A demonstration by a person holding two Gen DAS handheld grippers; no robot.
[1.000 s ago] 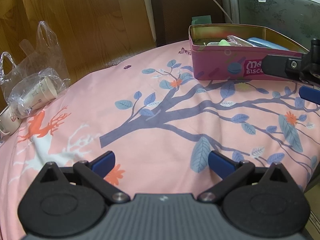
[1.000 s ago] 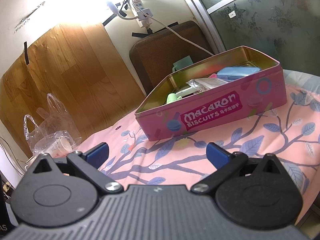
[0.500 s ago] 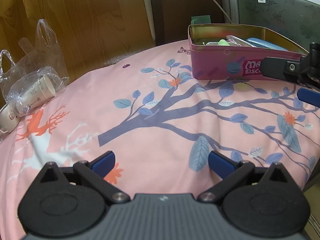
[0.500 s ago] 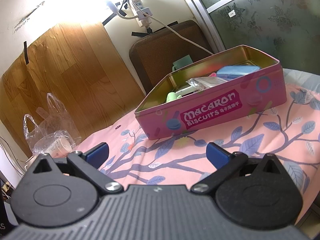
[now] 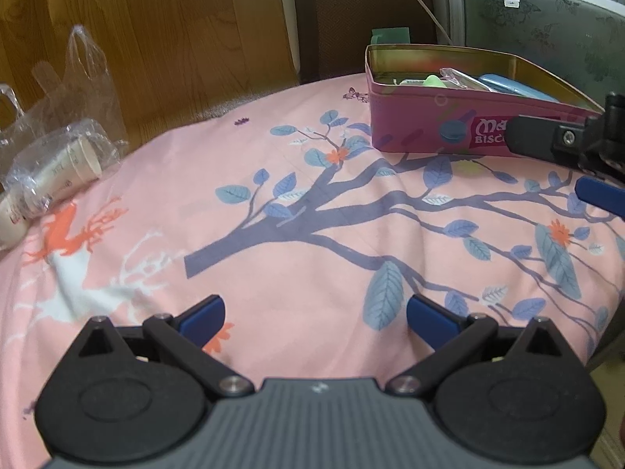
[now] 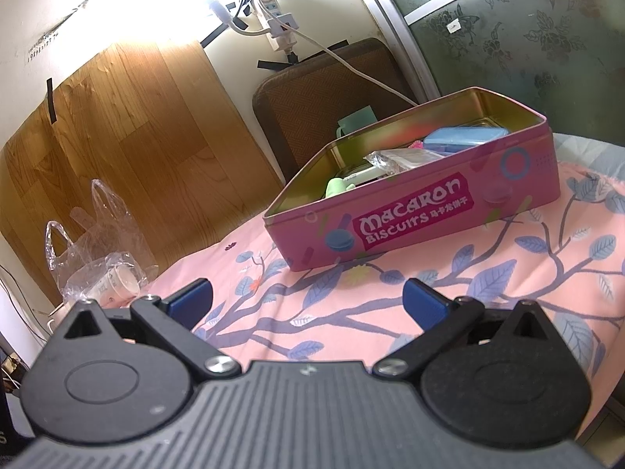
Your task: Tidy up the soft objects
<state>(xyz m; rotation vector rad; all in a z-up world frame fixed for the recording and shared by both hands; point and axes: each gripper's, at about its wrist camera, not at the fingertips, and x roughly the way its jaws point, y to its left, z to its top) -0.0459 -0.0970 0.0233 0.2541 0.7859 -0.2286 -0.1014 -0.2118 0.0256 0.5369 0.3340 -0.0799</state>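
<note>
The left hand-held gripper (image 5: 314, 314) hangs low over a pink cloth (image 5: 304, 273) printed with a blue-grey branch and leaves, its blue fingers (image 5: 203, 314) spread wide with nothing between them. The right hand-held gripper (image 6: 306, 299) is likewise spread and holds nothing; in the left view part of it shows at the far right edge, in front of the tin's label. It faces a pink tin (image 6: 429, 211) lettered "Macaron Biscuits", which stands open on the cloth near its far edge. Inside the tin lie a pale green soft piece (image 6: 338, 187) at the left end, a crinkled clear packet (image 6: 394, 158) in the middle, and a blue flat item (image 6: 465, 136) toward the right; what else sits under them cannot be told. Well apart from the tin, at the cloth's left edge, a clear plastic bag (image 5: 66, 117) holds paper cups (image 5: 74, 164) lying on their sides. Behind stand a wood panel (image 6: 129, 133) and a brown cushion (image 6: 324, 101).
</note>
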